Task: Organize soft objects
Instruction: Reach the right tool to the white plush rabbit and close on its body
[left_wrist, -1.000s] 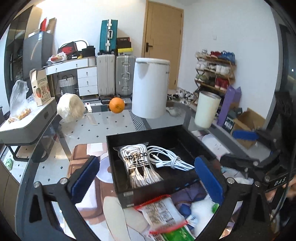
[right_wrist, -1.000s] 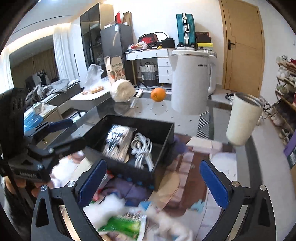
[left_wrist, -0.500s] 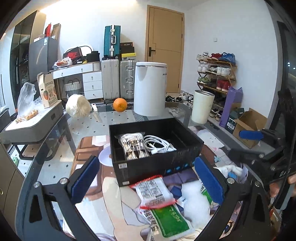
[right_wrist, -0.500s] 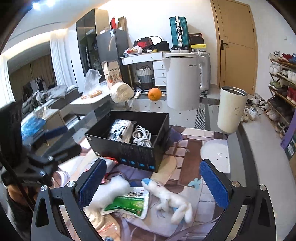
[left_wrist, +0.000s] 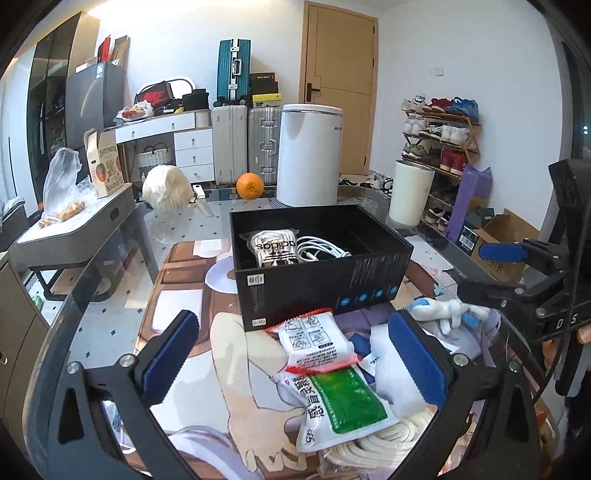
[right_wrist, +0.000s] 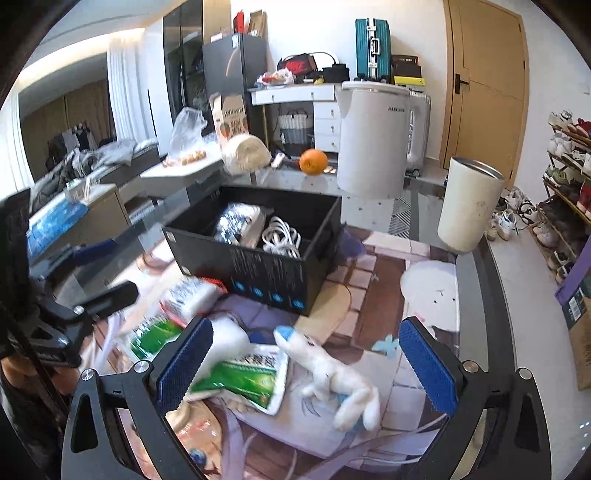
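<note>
A black box (left_wrist: 325, 284) (right_wrist: 266, 273) on the table holds a bagged pair of socks (left_wrist: 275, 247) and a coiled white cable (left_wrist: 321, 251). In front of it lie a red-edged white packet (left_wrist: 317, 343), a green packet (left_wrist: 343, 402) (right_wrist: 243, 380), a white rope coil (left_wrist: 373, 443) and a white plush toy (left_wrist: 447, 314) (right_wrist: 332, 376). My left gripper (left_wrist: 295, 362) is open above the packets. My right gripper (right_wrist: 306, 365) is open, with the plush toy between its fingers.
A white kettle (left_wrist: 308, 155) (right_wrist: 373, 140), an orange (left_wrist: 250, 185), a white tumbler (right_wrist: 469, 203) and a pale round bundle (left_wrist: 166, 188) stand behind the box. A grey side table (left_wrist: 70, 236) is at the left; a shoe rack (left_wrist: 439, 136) at the right.
Both grippers have pulled back and lowered from over the box to the pile in front of it. Both stay open and empty.
</note>
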